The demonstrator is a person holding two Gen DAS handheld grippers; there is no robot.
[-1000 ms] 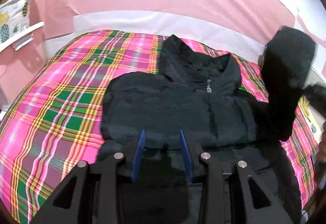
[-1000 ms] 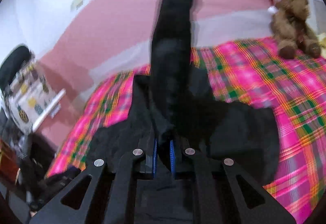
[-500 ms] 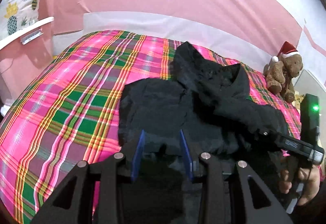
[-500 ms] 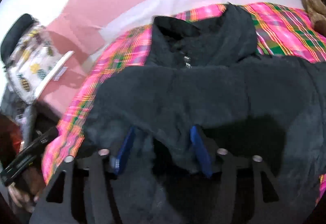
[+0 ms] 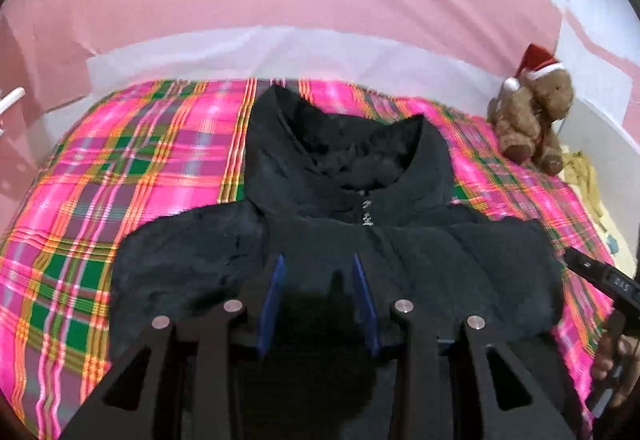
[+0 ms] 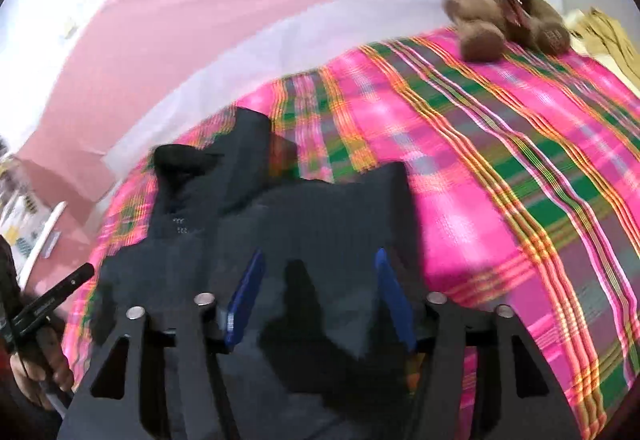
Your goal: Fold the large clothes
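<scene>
Jacket (image 5: 400,260), black and padded, is spread front-up on a bed (image 5: 120,200) covered in pink-and-green plaid, its collar toward the far wall and both sleeves laid across the chest. The left gripper (image 5: 318,304) is held over the jacket's lower middle, jaws apart with nothing gripped. The right gripper (image 6: 320,300) is poised over the jacket's right side; its jaws have just been narrowing a little yet stand apart, with no cloth pinched between them. A teddy bear (image 5: 532,120) in a red hat sits at the bed's far right corner, well apart from the jacket. The next step is judged to be folding the hem up toward the collar. It would be done best if both bottom corners are gripped level, all padded layers are caught, and the sleeves are kept from sliding out.
</scene>
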